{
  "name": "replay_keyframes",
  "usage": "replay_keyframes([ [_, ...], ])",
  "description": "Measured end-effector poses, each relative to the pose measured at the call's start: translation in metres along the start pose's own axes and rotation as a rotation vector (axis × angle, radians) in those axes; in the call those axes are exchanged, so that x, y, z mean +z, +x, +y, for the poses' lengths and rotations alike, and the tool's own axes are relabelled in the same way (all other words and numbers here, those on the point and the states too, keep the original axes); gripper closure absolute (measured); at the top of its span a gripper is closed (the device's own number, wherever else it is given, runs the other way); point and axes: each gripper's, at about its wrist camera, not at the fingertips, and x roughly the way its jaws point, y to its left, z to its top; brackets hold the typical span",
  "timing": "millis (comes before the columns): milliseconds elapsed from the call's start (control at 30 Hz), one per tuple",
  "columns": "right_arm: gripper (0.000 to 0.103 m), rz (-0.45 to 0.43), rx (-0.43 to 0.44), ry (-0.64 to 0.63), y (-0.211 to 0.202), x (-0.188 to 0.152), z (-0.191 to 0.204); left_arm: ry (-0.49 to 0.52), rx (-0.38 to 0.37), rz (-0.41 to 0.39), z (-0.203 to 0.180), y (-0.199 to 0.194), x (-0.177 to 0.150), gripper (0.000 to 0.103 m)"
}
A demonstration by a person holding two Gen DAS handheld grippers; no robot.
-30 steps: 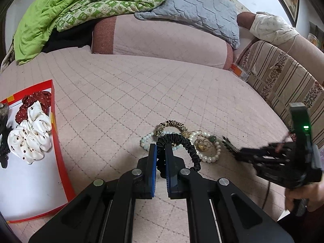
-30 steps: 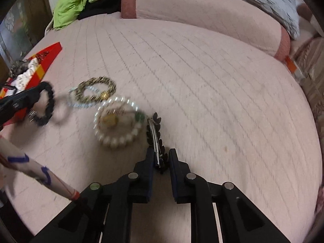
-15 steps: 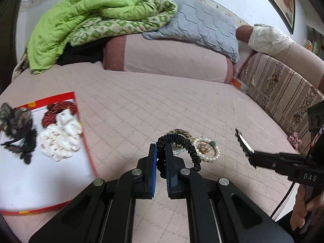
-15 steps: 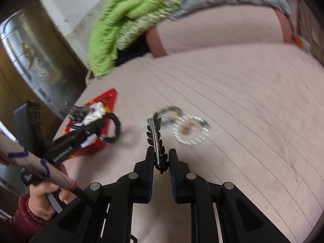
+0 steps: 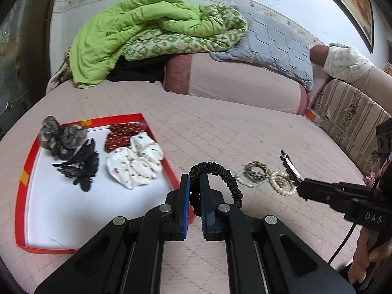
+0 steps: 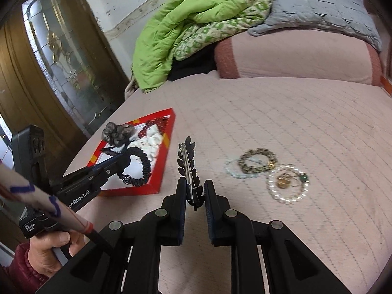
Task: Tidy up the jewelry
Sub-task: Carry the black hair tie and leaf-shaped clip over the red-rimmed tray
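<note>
My left gripper (image 5: 194,183) is shut on a black ruched hair tie (image 5: 220,174), held in the air by the right rim of the red tray (image 5: 20,176); from the right wrist view the tie (image 6: 140,169) hangs over the tray (image 6: 156,186). My right gripper (image 6: 194,187) is shut on a black leaf-shaped hair clip (image 6: 187,161), lifted above the pink quilt. In the left wrist view that clip (image 5: 290,165) sticks up from the right gripper (image 5: 297,183). A pearl bracelet (image 6: 289,183), a beaded bracelet (image 6: 258,160) and a pale bead bracelet (image 6: 234,170) lie on the quilt.
The tray holds a white scrunchie (image 5: 136,164), a red dotted scrunchie (image 5: 120,134), a grey scrunchie (image 5: 61,137) and a black leaf clip (image 5: 80,166). A bolster (image 5: 232,83), a green quilt (image 5: 137,31) and a grey pillow (image 5: 272,46) line the far side. A wooden door (image 6: 49,56) stands left.
Both grippers have risen and swung left toward the tray, carrying the hair tie and the clip. The bracelets stayed on the quilt and now lie to the right.
</note>
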Motion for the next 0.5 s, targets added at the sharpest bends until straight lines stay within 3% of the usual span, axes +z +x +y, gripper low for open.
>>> replay_keyframes([
  [500,0.087,0.030,0.040,-0.033,0.038,-0.004,0.031,-0.100,0.039,-0.012,0.053,-0.013,0.002,0.095],
])
